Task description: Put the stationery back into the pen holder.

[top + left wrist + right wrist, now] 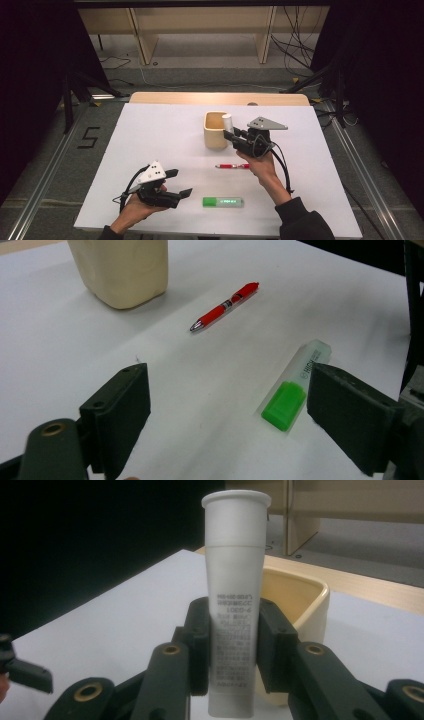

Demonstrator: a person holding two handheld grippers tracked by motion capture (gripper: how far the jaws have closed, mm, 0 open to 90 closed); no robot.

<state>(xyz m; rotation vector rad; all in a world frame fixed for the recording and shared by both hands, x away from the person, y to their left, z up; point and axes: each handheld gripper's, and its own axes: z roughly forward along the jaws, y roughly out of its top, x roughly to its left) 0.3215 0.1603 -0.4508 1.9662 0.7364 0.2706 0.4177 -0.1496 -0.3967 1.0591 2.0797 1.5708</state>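
Observation:
My right gripper (pixel 231 133) is shut on a white tube (pixel 227 120), holding it upright, cap up, at the right rim of a cream cup (pixel 214 131). In the right gripper view the pads clamp the tube (pixel 235 580) on its printed lower half, and the cup (pixel 305 597) stands just behind it. A red pen (pixel 232 166) lies in front of the cup. A green highlighter (pixel 223 202) lies near the front edge. My left gripper (pixel 179 183) rests open to its left. In the left gripper view the highlighter (pixel 292 390) lies just inside the right jaw, untouched, with the pen (pixel 225 306) and cup (pixel 122 270) beyond.
The white table top (pixel 150 140) ends in a wooden strip (pixel 200 98) at its far edge. Beyond it stand wooden frame legs (pixel 145 45), floor cables (pixel 295 50) and dark stand legs (pixel 80 85). A figure "5" (pixel 89 137) is marked on the floor at the left.

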